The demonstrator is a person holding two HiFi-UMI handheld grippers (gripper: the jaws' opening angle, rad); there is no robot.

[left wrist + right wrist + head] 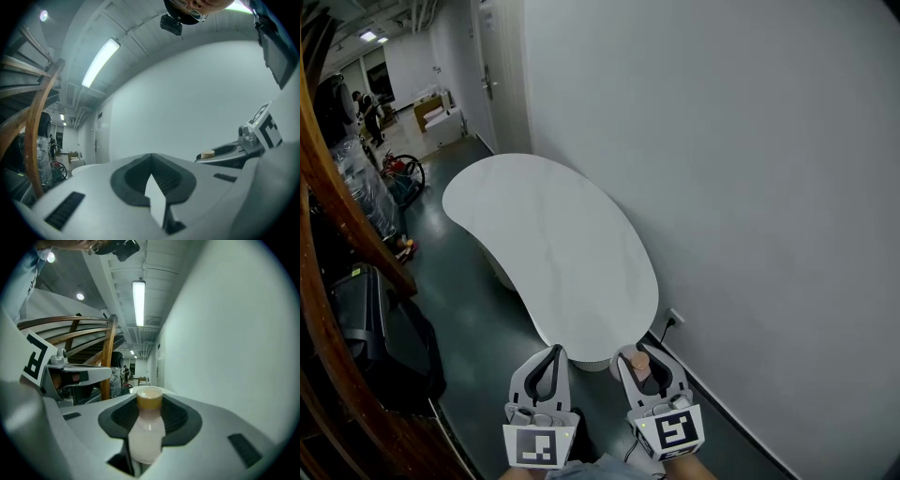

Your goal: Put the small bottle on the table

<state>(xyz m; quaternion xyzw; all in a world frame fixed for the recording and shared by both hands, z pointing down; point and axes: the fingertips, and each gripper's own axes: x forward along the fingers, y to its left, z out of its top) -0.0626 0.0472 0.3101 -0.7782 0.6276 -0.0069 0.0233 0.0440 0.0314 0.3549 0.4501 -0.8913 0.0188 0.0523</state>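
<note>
Here, seen from above, the right tongs (643, 356) are closed on the small bottle (148, 430), which is pale with a tan cap. They grip it around the body with the cap pointing forward, likely so it can be carried to the table (553, 234). The bottle is not yet there: it hangs over the dark floor just short of the white, kidney-shaped table's near end, beside a wall. The left tongs (551, 354) are closed and empty, held alongside and apparently not needed.
</note>
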